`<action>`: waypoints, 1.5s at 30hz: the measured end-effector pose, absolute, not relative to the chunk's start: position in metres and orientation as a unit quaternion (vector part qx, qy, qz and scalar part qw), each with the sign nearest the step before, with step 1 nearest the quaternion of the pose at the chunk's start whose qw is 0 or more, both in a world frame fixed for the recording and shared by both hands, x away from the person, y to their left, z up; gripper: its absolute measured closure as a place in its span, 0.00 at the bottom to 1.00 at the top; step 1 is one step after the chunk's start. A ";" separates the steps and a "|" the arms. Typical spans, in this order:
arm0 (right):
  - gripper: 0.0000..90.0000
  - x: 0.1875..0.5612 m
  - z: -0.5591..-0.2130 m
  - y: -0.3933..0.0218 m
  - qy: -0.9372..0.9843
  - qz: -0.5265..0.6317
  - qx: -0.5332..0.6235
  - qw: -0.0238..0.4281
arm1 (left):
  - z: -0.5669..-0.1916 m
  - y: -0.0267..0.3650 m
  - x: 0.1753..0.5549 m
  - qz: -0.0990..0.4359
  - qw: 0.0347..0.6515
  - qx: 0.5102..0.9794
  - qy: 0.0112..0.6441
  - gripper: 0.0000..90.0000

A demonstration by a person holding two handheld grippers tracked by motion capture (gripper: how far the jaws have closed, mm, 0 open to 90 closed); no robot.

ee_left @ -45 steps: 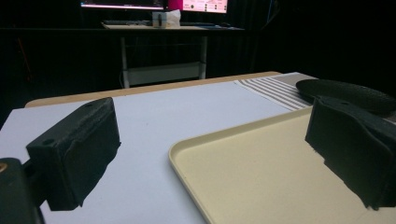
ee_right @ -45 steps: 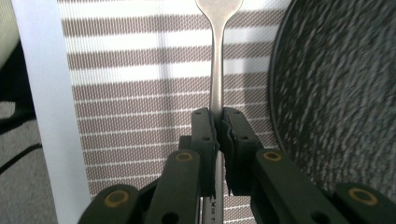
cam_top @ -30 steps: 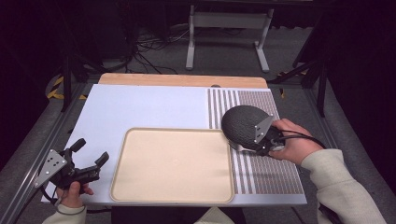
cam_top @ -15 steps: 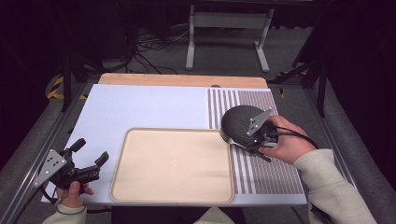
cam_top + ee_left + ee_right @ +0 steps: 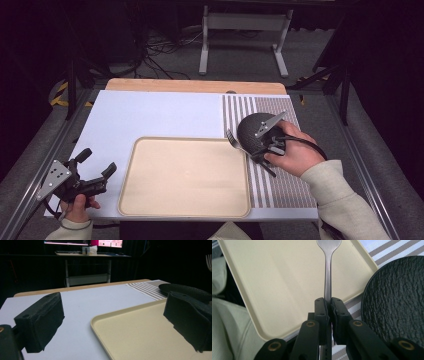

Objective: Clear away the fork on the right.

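My right gripper (image 5: 253, 150) (image 5: 329, 305) is shut on the handle of a metal fork (image 5: 231, 138) (image 5: 327, 275). The fork's head reaches out over the right edge of the beige tray (image 5: 185, 175) (image 5: 274, 277) (image 5: 140, 332). Just right of the fork a dark textured plate (image 5: 250, 129) (image 5: 394, 302) (image 5: 185, 288) lies on the striped mat (image 5: 285, 190), partly behind my right hand. My left gripper (image 5: 98, 161) (image 5: 113, 315) rests at the near left corner, open, with nothing between its jaws.
A white mat (image 5: 165, 115) covers the left and middle of the table, under the tray. A wooden strip (image 5: 195, 86) runs along the far edge. Metal rails flank the table, and a stand and cables sit on the floor beyond.
My right hand has moved left with the fork, so the fork's head now sticks out past the plate toward the tray. The left gripper has stayed put.
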State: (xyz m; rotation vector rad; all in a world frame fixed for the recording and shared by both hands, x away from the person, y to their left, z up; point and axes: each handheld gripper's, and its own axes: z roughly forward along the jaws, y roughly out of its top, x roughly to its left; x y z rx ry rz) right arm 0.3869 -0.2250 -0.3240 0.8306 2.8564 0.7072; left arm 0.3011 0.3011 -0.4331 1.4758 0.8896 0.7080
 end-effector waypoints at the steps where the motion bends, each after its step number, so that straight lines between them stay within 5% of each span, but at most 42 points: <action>1: 0.93 0.387 -0.325 -0.223 0.930 0.233 0.281 0.038 | -0.433 0.301 0.301 0.305 0.597 0.635 0.384 0.04; 45: 0.93 0.389 -0.372 -0.151 0.857 0.162 0.489 -0.033 | -0.434 0.301 0.304 0.300 0.595 0.638 0.386 0.04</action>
